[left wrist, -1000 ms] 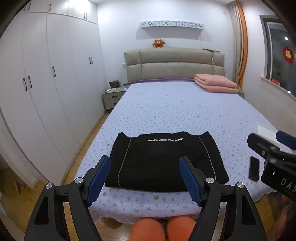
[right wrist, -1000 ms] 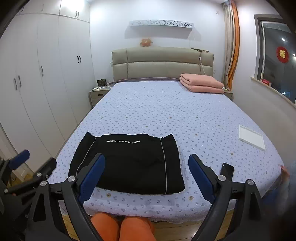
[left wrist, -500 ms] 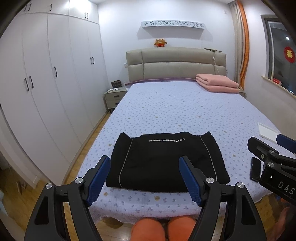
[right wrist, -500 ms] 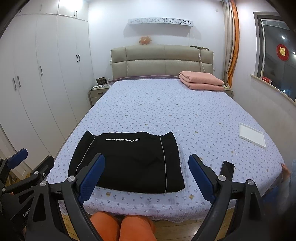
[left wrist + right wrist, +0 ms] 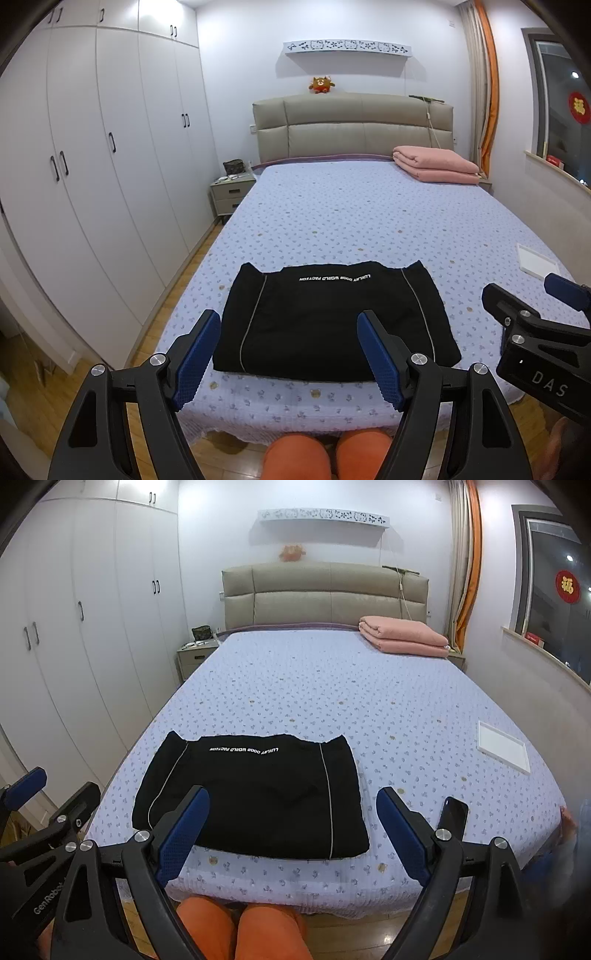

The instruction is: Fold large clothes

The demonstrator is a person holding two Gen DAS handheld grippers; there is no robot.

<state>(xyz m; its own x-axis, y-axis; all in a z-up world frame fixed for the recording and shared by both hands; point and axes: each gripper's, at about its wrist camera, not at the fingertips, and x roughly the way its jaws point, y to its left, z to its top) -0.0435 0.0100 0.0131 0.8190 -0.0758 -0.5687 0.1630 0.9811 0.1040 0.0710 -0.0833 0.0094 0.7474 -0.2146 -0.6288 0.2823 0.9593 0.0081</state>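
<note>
A black garment (image 5: 328,317) with white lettering and thin white stripes lies folded into a flat rectangle near the foot of the bed (image 5: 369,214); it also shows in the right wrist view (image 5: 255,794). My left gripper (image 5: 288,354) is open and empty, held off the bed's foot edge in front of the garment. My right gripper (image 5: 291,830) is open and empty, at about the same distance. Each gripper shows at the edge of the other's view, the right one (image 5: 535,325) and the left one (image 5: 40,812).
A folded pink blanket (image 5: 436,164) lies at the head of the bed. A white flat box (image 5: 502,746) and a black phone (image 5: 454,814) lie on the right side. White wardrobes (image 5: 92,166) and a nightstand (image 5: 231,192) stand left. Orange slippers (image 5: 240,926) are below.
Both grippers have shifted slightly; the view has drifted a little. The garment has not moved and both grippers stay open.
</note>
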